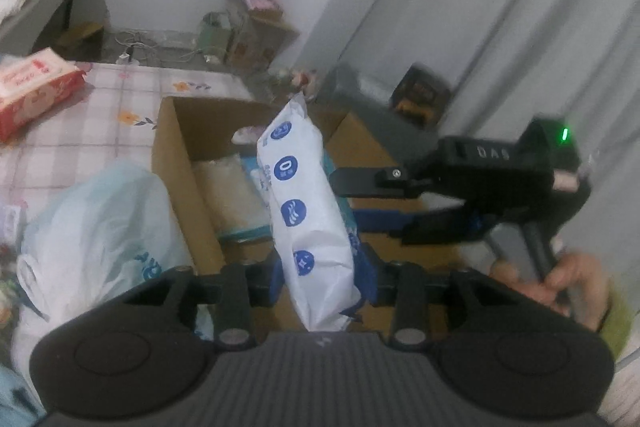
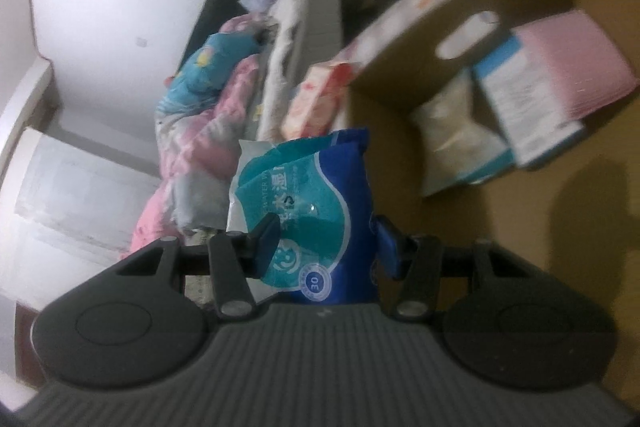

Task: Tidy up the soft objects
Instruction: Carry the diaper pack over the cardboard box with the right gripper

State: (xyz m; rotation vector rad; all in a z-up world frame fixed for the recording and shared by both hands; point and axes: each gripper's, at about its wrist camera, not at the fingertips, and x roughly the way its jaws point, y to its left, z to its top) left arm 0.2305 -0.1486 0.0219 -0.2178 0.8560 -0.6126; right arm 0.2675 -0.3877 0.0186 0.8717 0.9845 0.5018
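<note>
You are clamping a white pack [image 1: 310,211] with blue round marks between the blue pads of your left gripper [image 1: 320,277]; it is standing up tall from the jaws, over the open cardboard box [image 1: 176,155]. Your right gripper [image 2: 326,247] is closing on a blue and teal pack [image 2: 316,203], which is sticking up between its pads, just beside the box [image 2: 460,19].

The left view is showing what the right one is not: your right gripper [image 1: 352,183] reaching in sideways over the box, its green light glowing, your right hand [image 1: 560,283] wrapped round the handle low at the right edge, and a pale plastic bag [image 1: 96,235] leaning against the box's near side. A red pack [image 1: 36,87] is lying on the checked cloth [image 1: 132,95].

The right view is giving you the inside of the box more fully: a pink pack [image 2: 572,67], a white-and-blue carton [image 2: 520,107] and a pale bag [image 2: 456,139]. Beyond, bedding [image 2: 208,99] is piling up against the wall.
</note>
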